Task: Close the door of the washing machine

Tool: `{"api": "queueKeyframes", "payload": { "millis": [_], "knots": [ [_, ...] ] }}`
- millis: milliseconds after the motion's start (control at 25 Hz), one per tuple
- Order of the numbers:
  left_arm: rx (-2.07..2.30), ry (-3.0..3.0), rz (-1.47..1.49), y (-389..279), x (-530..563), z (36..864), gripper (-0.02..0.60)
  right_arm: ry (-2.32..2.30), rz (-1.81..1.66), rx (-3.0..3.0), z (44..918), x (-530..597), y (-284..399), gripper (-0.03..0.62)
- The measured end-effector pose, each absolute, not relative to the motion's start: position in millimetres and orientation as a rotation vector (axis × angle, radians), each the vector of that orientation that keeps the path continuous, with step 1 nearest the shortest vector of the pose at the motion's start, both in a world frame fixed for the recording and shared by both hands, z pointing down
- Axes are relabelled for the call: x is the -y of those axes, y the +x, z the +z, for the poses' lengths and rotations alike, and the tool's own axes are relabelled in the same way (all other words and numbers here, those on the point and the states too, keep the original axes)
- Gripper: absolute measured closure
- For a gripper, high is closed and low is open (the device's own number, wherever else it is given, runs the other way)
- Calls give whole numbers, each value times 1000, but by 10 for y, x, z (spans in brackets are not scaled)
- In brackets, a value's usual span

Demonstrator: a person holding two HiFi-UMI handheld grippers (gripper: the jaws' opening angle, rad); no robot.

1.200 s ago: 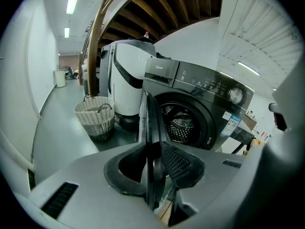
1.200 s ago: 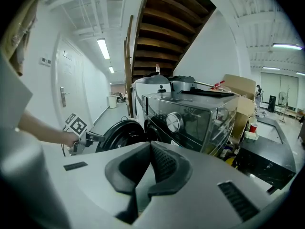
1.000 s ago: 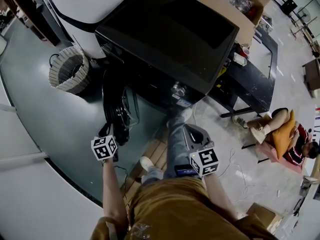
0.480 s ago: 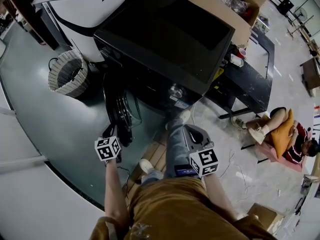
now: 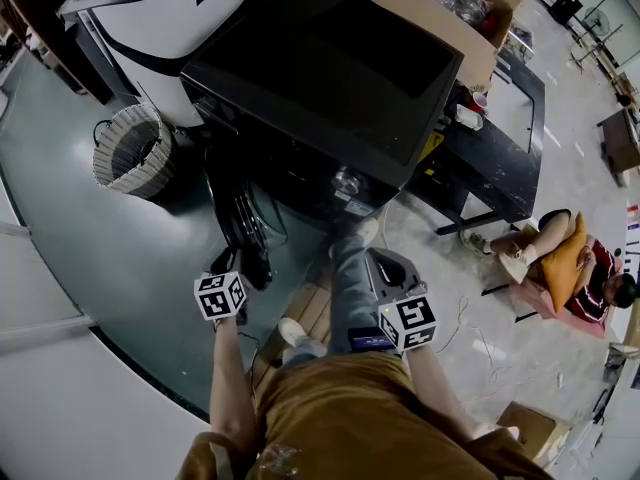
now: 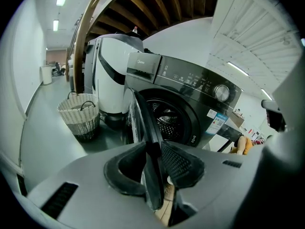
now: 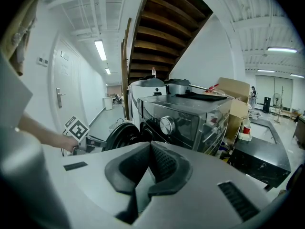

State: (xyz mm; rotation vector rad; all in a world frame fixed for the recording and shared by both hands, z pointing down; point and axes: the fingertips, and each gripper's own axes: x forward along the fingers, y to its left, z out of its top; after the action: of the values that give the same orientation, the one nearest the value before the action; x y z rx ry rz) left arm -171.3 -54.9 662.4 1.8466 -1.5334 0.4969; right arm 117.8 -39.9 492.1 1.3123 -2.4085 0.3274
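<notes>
The black front-loading washing machine (image 5: 330, 78) stands ahead, its round door (image 5: 240, 223) swung out towards me and seen edge-on. My left gripper (image 5: 232, 266) is at the door's free edge. In the left gripper view the door's rim (image 6: 143, 118) runs down between the two pads, and the left gripper (image 6: 155, 168) is shut on it; the drum opening (image 6: 167, 120) shows behind. My right gripper (image 5: 388, 268) hangs to the right near my leg, apart from the machine. It (image 7: 150, 161) is shut with nothing between its pads, facing the machine's front (image 7: 181, 120) and the door (image 7: 121, 135).
A wicker basket (image 5: 130, 148) stands on the floor left of the door, beside a white appliance (image 5: 160, 18). A cardboard box (image 5: 450, 8) and a black low table (image 5: 500, 138) lie right of the machine. A person (image 5: 570, 268) sits on the floor at far right. Wooden boards (image 5: 310, 308) lie by my feet.
My left gripper has shifted a little to the right with the door's edge, and the door has swung slightly towards the machine. The right gripper has stayed put.
</notes>
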Motion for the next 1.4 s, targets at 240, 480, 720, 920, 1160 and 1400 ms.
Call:
{"api": "queueKeyframes", "payload": {
  "millis": [240, 480, 720, 920, 1160, 1400],
  "knots": [
    [1500, 1857, 493, -1609, 594, 6631, 462, 1325, 335, 2402, 4947, 423, 1205, 582],
    [1478, 1869, 488, -1517, 630, 6627, 462, 1330, 332, 2396, 4947, 432, 1231, 582],
    [1470, 1869, 479, -1443, 662, 6633, 462, 1329, 333, 2392, 4959, 439, 1228, 582],
    [1457, 1877, 476, -1364, 697, 6623, 462, 1325, 329, 2389, 4949, 443, 1225, 582],
    [1429, 1904, 473, -1244, 767, 6633, 454, 1348, 337, 2377, 4960, 458, 1299, 581],
    [1384, 1932, 473, -1109, 859, 6639, 443, 1368, 333, 2363, 4963, 468, 1346, 582]
  ]
}}
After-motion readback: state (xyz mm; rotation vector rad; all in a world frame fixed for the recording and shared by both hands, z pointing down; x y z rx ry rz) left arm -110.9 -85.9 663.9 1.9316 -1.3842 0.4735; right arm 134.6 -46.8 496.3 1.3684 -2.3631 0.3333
